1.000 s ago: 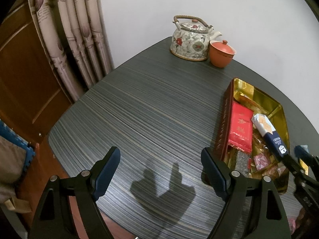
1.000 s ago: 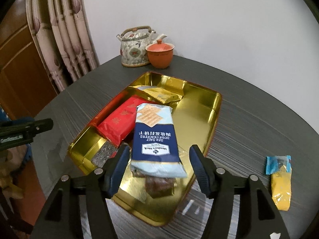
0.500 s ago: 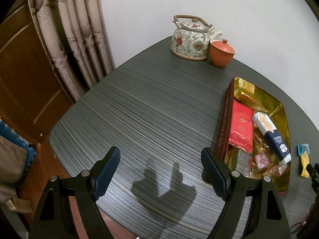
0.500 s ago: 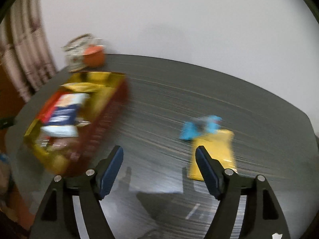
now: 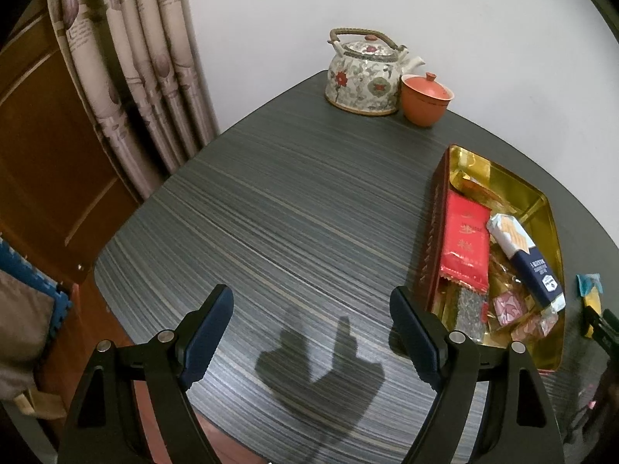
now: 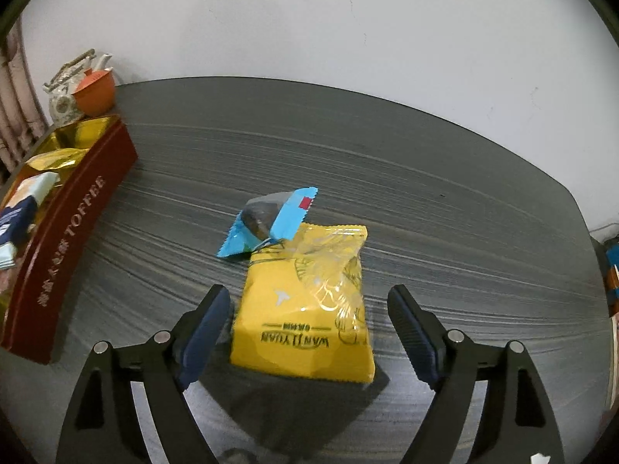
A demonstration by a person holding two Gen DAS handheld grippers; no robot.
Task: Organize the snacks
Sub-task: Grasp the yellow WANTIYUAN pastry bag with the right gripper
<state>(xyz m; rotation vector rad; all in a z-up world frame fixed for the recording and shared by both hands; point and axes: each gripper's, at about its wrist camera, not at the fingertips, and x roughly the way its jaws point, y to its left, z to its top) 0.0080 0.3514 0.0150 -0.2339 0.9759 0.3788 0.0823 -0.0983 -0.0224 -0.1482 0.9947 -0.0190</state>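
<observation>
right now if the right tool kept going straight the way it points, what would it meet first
Most likely the yellow packet: it lies between the opening fingers of the right tool, untouched, with the blue wrapper beyond it.

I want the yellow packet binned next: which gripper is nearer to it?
Right. The right gripper straddles the yellow packet, jaws opening, pads not touching. The left gripper hovers beyond the toffee tin.
</observation>
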